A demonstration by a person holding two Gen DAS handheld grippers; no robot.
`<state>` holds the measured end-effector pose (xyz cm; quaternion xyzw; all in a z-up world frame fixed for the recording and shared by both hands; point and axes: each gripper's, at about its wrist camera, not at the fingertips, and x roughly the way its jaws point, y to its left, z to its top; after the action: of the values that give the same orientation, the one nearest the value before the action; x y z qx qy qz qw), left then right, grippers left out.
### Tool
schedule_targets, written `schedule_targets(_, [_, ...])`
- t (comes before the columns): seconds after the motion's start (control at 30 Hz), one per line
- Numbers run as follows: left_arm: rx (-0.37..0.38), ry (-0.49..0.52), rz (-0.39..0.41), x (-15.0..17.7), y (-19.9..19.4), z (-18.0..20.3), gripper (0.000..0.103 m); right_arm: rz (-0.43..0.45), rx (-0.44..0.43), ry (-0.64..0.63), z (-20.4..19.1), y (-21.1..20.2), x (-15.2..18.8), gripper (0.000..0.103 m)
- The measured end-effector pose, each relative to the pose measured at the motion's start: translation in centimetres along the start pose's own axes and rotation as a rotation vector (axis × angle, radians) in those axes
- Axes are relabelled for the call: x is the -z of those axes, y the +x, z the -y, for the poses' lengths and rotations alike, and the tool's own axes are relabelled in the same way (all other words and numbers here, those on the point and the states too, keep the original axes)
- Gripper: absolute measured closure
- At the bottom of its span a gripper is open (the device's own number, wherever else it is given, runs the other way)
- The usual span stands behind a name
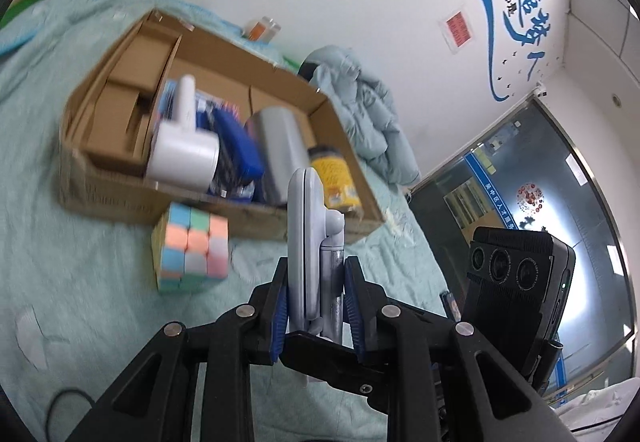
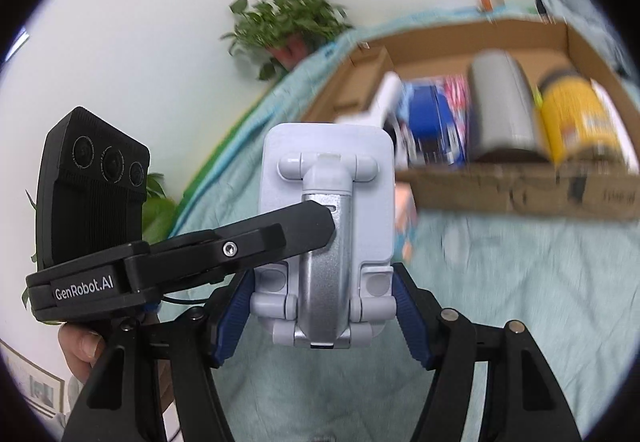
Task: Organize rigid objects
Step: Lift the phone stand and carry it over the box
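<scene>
in the left wrist view, the left gripper [image 1: 316, 306] is pinching a folded pale phone stand [image 1: 306, 242] edge-on, its blue pads pressed against the flat plate on one side and the metal arm on the other. the stand is being held in the air above the teal bedspread [image 1: 80, 242], just in front of the cardboard box [image 1: 120, 198], with a pastel puzzle cube [image 1: 190, 252] lying on the bed beside the box's near wall. the box already holds a white lint roller [image 1: 184, 154], a blue case [image 1: 236, 146], a grey cylinder [image 1: 276, 146] and a yellow jar [image 1: 334, 178], so free room seems to be at the far, empty end.

in the right wrist view, the right gripper [image 2: 324, 306] is clamping the same stand [image 2: 326, 234] across its width near the hinged bottom, pads touching both sides, while the left gripper's finger [image 2: 280, 234] is crossing in from the left onto the metal arm. a hand [image 2: 80, 350] is showing behind that gripper.

to do this step well, both grips should probably be moving together so the hinge is not twisting, and one should be letting go only once the stand is resting inside the box.
</scene>
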<state>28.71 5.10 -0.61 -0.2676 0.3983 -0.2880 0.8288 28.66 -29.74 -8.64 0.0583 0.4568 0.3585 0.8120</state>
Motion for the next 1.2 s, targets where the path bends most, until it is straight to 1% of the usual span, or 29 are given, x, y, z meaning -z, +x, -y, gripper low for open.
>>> schedule_targets(0.23, [0.006, 0.074, 0.052, -4.9, -2.2, 1.5, 0.080, 0.079, 0.005, -0.058, -1.4, -0.5, -4.6, 0.038])
schedule_targets(0.37, [0.005, 0.096, 0.062, -7.9, -2.8, 1.8, 0.080, 0.096, 0.007, -0.071, -1.8, -0.4, -6.6, 0.038])
schedule_targets(0.5, [0.006, 0.088, 0.063, -10.7, -3.3, 1.6, 0.080, 0.099, 0.005, -0.073, -1.8, 0.0, -8.7, 0.038])
schedule_targets(0.73, [-0.024, 0.090, 0.054, -15.7, -3.7, 0.8, 0.080, 0.067, -0.011, -0.049, -1.5, 1.8, -13.5, 0.038])
schedule_targets(0.87, [-0.048, 0.085, 0.044, -18.1, -4.2, -0.4, 0.080, 0.041, -0.020, -0.039, -1.6, 3.1, -15.5, 0.038])
schedule_targets(1.0, [-0.069, 0.061, 0.033, -19.5, -4.7, -1.9, 0.080, 0.010, -0.040, -0.025, -1.8, 4.9, -16.7, 0.038])
schedule_targets(1.2, [-0.097, 0.011, 0.015, -20.8, -5.0, -5.6, 0.080, -0.051, -0.058, 0.006, -2.0, 8.0, -17.6, 0.038])
